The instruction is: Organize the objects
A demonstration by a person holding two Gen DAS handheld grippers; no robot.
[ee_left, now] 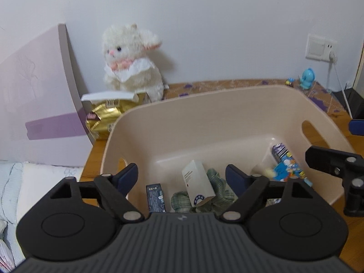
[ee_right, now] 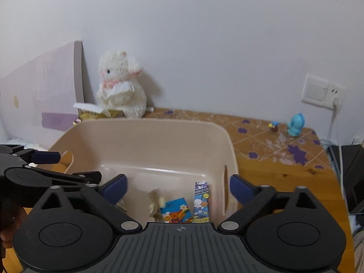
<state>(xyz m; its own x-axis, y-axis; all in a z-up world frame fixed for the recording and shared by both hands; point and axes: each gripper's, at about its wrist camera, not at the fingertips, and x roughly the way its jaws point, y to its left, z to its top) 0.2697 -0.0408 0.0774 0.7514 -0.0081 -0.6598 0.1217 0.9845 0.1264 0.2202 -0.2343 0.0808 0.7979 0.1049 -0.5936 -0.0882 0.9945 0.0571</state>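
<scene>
A white wall backs a wooden table (ee_right: 284,177) partly covered by a tan mat with purple flowers (ee_right: 268,136). At far left a lilac panel (ee_left: 34,95) leans against the wall, with a white plush rabbit (ee_left: 132,61) beside it and a gold foil bag (ee_left: 107,116) at the rabbit's feet. In the middle stands a beige bin (ee_left: 204,118) with handle slots. The left gripper (ee_left: 182,175) hangs over the bin's near rim, jaws spread wide and empty; below it lie a dark blue box (ee_left: 155,196), a white box (ee_left: 199,185) tilted on green checked cloth (ee_left: 218,195), and a colourful packet (ee_left: 289,166) toward the right wall. The right gripper (ee_right: 178,188) also stands wide open, holding nothing, above an orange bear carton (ee_right: 176,210) and a blue cartoon box (ee_right: 201,201). At far right, a blue figurine (ee_right: 295,125) stands near a wall socket (ee_right: 320,91).
</scene>
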